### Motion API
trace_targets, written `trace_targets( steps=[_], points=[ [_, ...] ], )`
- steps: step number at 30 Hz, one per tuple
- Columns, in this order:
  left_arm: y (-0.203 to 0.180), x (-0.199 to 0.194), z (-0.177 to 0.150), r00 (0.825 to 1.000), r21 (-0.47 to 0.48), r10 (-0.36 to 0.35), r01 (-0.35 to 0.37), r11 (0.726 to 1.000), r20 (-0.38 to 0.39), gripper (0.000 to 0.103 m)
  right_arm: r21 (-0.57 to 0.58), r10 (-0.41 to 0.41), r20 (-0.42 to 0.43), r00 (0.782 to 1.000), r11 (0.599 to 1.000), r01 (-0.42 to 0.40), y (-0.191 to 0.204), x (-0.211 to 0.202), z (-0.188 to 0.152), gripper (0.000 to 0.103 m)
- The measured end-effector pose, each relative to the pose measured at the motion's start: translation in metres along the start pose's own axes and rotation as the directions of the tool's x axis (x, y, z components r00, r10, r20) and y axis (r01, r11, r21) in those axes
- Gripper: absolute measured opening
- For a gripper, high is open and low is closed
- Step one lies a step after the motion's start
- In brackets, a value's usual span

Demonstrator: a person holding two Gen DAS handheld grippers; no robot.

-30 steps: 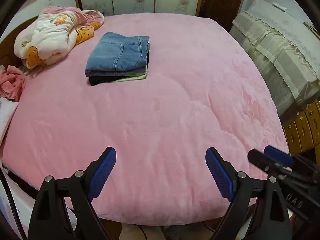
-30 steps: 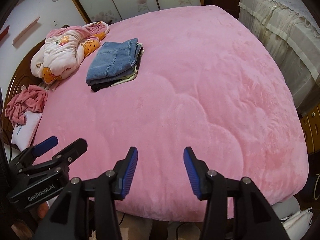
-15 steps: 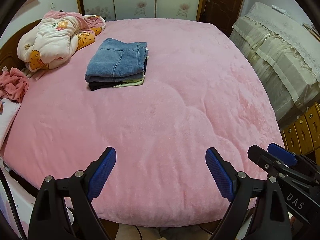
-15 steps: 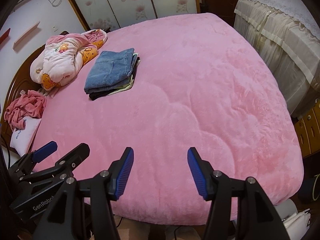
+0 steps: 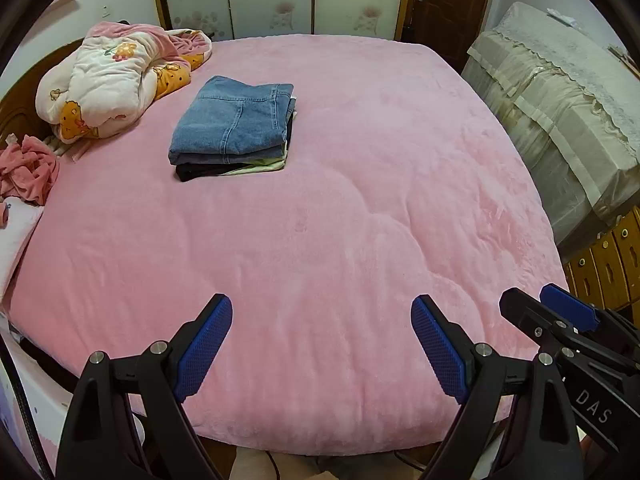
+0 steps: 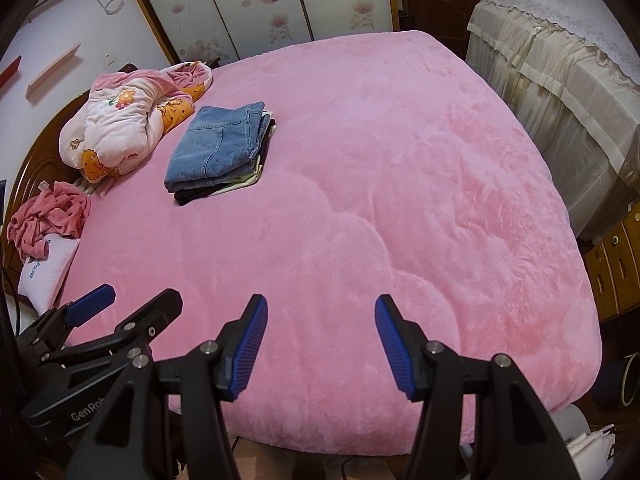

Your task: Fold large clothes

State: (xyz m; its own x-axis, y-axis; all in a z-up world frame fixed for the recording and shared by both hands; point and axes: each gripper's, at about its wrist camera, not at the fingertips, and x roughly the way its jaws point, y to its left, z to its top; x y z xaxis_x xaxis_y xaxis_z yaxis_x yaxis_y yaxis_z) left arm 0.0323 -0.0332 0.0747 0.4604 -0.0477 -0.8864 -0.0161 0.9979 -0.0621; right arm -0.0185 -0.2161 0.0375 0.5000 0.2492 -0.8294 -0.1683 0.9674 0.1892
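1. Fingers of the left gripper (image 5: 322, 344) stand spread wide and hold nothing; one blue ribbed pad (image 5: 204, 346) hovers over the near edge of the pink plush bed (image 5: 360, 220).
2. Fingers of the right gripper (image 6: 318, 346) are likewise parted and empty, beside the left one at the foot of the bed.
3. A folded stack topped by blue denim jeans (image 5: 234, 120) lies far across the bed, well apart from both pairs of fingers and up to their left.
4. Beyond it, near the headboard, sits a crumpled white-and-pink quilted jacket with orange cartoon prints (image 5: 116, 80), apparently the next large garment to fold.
5. A rumpled pink cloth (image 6: 50, 216) lies at the bed's left edge.
6. The jacket looks soft, puffy and light; it will likely slump and spring back, so taking it at the shoulders or hem corners should spread it best.
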Motion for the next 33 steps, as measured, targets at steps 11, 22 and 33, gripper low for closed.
trace_targets(
  steps=[11, 22, 33],
  points=[
    [-0.006, 0.005, 0.002, 1.0, 0.006, 0.023, -0.023, 1.0, -0.007, 0.09, -0.003, -0.002, -0.013, 1.0, 1.0, 0.002, -0.006, 0.006, 0.006, 0.056],
    [-0.009, 0.01, 0.005, 0.999, 0.005, 0.027, -0.027, 1.0, -0.02, 0.09, -0.001, -0.003, -0.021, 1.0, 1.0, 0.003, -0.008, 0.01, 0.007, 0.056],
    [-0.012, 0.013, 0.005, 0.999, 0.003, 0.029, -0.029, 1.0, -0.026, 0.09, -0.003, -0.003, -0.027, 1.0, 1.0, 0.003, -0.014, 0.015, 0.007, 0.056]
  ],
)
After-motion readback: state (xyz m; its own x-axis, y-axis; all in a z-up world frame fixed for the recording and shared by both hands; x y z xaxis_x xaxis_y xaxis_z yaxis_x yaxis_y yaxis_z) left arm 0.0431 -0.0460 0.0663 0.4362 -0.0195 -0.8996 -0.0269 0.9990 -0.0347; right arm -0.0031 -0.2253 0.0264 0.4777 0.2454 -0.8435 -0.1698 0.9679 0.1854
